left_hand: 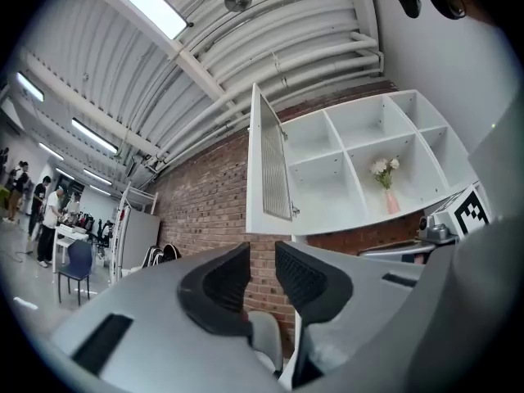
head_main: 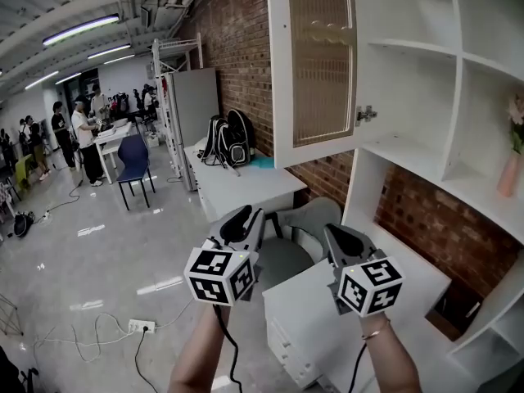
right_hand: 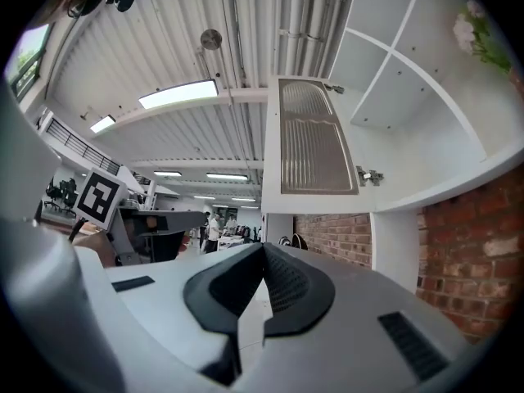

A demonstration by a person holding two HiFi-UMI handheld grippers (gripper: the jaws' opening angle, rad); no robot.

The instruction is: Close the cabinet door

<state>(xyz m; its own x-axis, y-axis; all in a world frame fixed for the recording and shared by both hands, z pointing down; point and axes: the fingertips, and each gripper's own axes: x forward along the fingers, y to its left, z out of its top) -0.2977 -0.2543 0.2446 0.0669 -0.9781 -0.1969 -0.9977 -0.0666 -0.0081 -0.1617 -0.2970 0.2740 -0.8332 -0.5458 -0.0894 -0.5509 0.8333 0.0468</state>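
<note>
**Head view: cabinet door stands wide open, both grippers below it and empty**

At the far left, people (head_main: 82, 137) stand round a table in the back of the hall. Nearer stands a blue chair (head_main: 133, 160). Next comes a long white desk (head_main: 237, 188) against the red brick wall (head_main: 237, 47), with black backpacks (head_main: 228, 142) on it.

The left gripper (head_main: 237, 219) is held at lower centre. Its jaws stand a little apart, with nothing between them. Just to its right is the right gripper (head_main: 340, 240), with its jaws closed together on nothing.

Above both grippers and well clear of them hangs the white-framed cabinet door with a ribbed glass panel (head_main: 319, 64). It is swung fully out from the white open-shelved wall cabinet (head_main: 409, 88) and hinged along its right edge. Neither gripper touches the door.

At the far right, a pink vase with flowers (head_main: 509, 174) stands on a cabinet shelf.
</note>
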